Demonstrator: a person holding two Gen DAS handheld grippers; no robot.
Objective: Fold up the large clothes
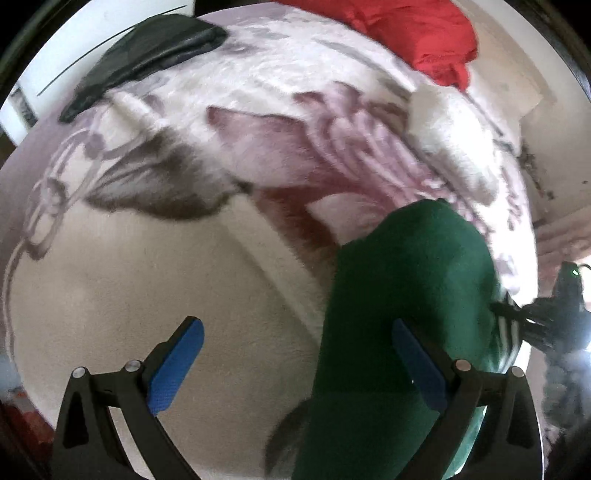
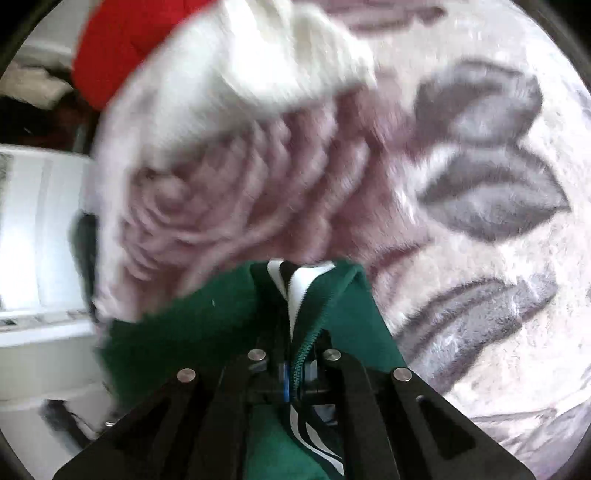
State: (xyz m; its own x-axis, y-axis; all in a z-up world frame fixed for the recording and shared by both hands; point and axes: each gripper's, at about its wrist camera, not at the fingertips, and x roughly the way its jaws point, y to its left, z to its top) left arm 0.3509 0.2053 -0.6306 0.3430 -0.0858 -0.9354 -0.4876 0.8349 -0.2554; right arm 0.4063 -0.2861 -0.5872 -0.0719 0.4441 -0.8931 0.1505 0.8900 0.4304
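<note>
The right gripper (image 2: 293,384) is clamped tight on the jacket (image 2: 207,332), its jaws closed on the zipper (image 2: 308,339) edge where the green fabric meets the white-and-black striped trim. The left gripper (image 1: 295,354) stands wide, nothing between its blue pads (image 1: 177,365); the jacket's green cloth (image 1: 406,295) hangs past its right pad, and I cannot tell whether the pad touches it.

The jacket looks soft and limp, a knit or fleece that drapes and bunches under its own weight. It is probably light to moderate in weight and not slippery. The zipper edge is the firmest line on it, so a hold there, or at a seam, cuff or hem, should carry better than a pinch of loose cloth. Held at one point as now, it sags in a column, so a second hold on the hanging part would likely be needed to spread it flat.

It hangs over the near part of the bed (image 1: 110,295), above a plush flowered blanket (image 2: 480,184). Farther off lie a white garment (image 2: 280,55), a red one (image 1: 424,33) at the far right, and a dark one (image 1: 147,51) at the far left.
</note>
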